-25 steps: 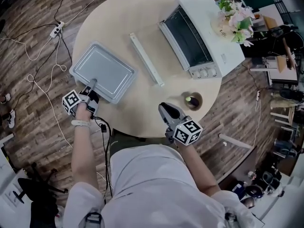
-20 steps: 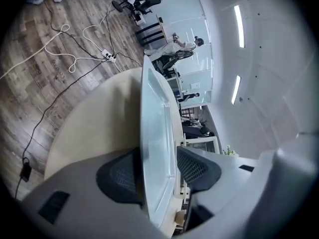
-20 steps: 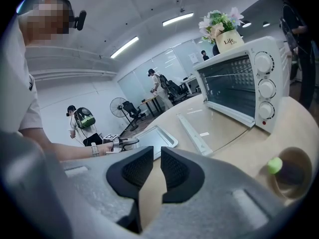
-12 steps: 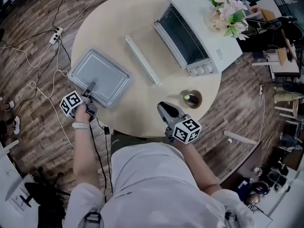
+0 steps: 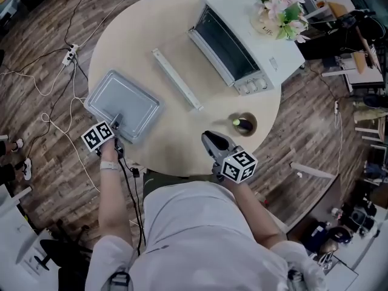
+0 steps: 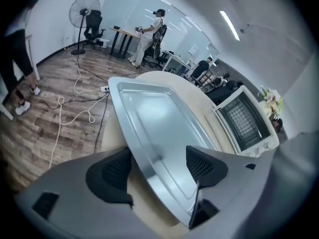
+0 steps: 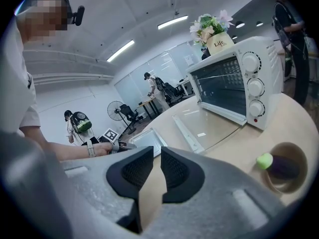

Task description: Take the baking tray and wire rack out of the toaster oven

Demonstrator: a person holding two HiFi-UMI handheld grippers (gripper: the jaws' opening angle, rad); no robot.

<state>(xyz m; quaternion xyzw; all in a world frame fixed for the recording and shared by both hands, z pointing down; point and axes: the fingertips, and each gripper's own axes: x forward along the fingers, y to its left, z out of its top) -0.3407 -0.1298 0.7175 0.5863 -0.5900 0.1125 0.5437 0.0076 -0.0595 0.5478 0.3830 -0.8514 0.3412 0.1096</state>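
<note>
Two grippers on record, one in each hand.

Left gripper: sits at the near rim of the baking tray, pointing steeply down. Has just been opening its jaws; now stands wide. Straddles the tray's rim, one jaw over the tray floor and one outside the rim, with neither pad pressing on the metal.

Baking tray: out of the oven, lying flat and empty on the left part of the round table, close to that edge.

Right gripper: hovers over the near edge of the table, well apart from the tray. Shows jaws drawn close, with only a narrow slit between the pads. Holds nothing; only bare tabletop visible through the slit.

Toaster oven: stands at the far right of the table with its glass door folded down flat onto the tabletop. Carries a pot of flowers on its top.

Wire rack: visible only in the left gripper view, as a grid inside the oven cavity.

Round brown dish: sits on the table in front of the oven's knobs, near the right gripper. Contains a green ball beside a dark item, not identifiable.
</note>
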